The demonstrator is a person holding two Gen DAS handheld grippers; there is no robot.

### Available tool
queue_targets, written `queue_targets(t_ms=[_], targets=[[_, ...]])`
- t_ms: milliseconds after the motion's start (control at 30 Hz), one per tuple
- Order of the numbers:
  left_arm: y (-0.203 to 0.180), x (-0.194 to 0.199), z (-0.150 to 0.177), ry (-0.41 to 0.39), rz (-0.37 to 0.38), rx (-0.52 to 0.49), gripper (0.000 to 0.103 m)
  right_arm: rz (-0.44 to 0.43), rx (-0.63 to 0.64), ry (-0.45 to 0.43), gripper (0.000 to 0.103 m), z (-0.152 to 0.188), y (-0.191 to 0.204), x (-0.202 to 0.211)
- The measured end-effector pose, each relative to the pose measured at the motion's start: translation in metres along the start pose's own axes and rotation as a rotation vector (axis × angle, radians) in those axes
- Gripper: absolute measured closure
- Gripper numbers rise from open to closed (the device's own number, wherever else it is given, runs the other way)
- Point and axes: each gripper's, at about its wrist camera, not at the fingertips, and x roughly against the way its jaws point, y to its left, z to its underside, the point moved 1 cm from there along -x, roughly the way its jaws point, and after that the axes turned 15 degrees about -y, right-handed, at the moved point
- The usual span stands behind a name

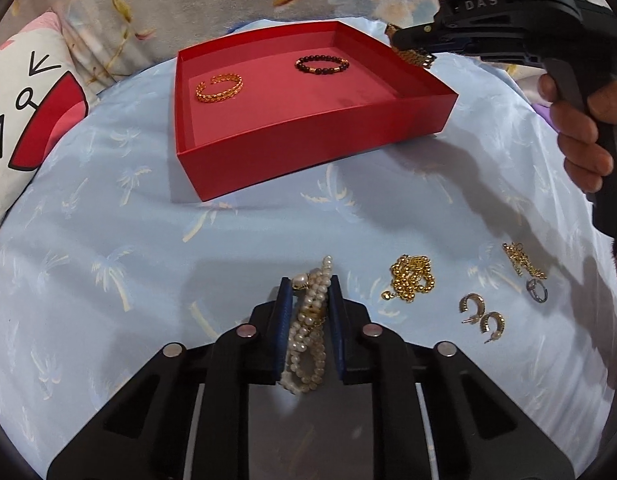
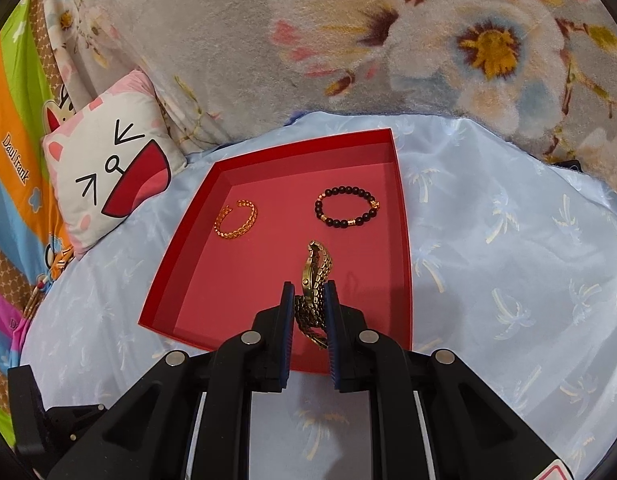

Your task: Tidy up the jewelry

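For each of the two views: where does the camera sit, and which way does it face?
Left wrist: on the left claw, angled down over loose jewelry toward the red box; pearl bracelet between its pads; the right claw and a hand show.
Right wrist: on the right claw, angled down over the box, pads on a gold watch.
Shared: box, gold bangle, bead bracelet.

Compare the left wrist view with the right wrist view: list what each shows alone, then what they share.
Left wrist only: the left tool closed on a pearl bracelet, plus a gold bead chain, two hoop earrings, a silver ring and a person's hand.

Right wrist only: a striped cloth, and a close look at the right tool clamping a gold link bracelet.

Both: the red tray, gold cuff, dark bead bracelet, cat pillow, blue cloth.
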Motion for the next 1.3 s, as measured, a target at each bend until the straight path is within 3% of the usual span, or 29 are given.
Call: queue_targets(t_ms=[167,300,400,533,633,800,1000,1233,1300], targets=[[0.004,0.018,-0.032,-0.076,0.028,0.018,0.090,-0.019,-0.049,0.029,0.090,-0.009,-0.008,-0.020],[0.011,0.025,-0.078,-0.175,0.013,0.011,0.090,-0.035,-0.077,0.071,0.090,-0.012,-0.012,-0.045],[0.018,0.010,-0.108,-0.211,-0.013,0.023,0.090,-0.024,-0.095,0.105,0.090,-0.009,-0.016,-0.066],[0.031,-0.031,-0.129,-0.200,-0.045,0.050,0.090,-0.015,-0.103,0.126,0.089,-0.006,-0.020,-0.087],[0.040,-0.064,-0.134,-0.162,-0.068,0.055,0.090,0.004,-0.067,0.134,0.090,-0.007,-0.016,-0.099],[0.053,-0.099,-0.127,-0.104,-0.103,0.093,0.089,0.123,0.084,0.087,0.089,-0.010,-0.002,-0.100],[0.061,-0.104,-0.130,-0.128,-0.113,0.105,0.089,0.123,0.065,-0.023,0.077,-0.025,-0.011,-0.072],[0.062,-0.091,-0.137,-0.168,-0.128,0.113,0.088,0.124,0.045,-0.072,0.077,-0.034,-0.022,-0.041],[0.061,-0.085,-0.137,-0.173,-0.128,0.114,0.079,0.122,0.040,-0.080,0.077,-0.031,-0.026,-0.029]])
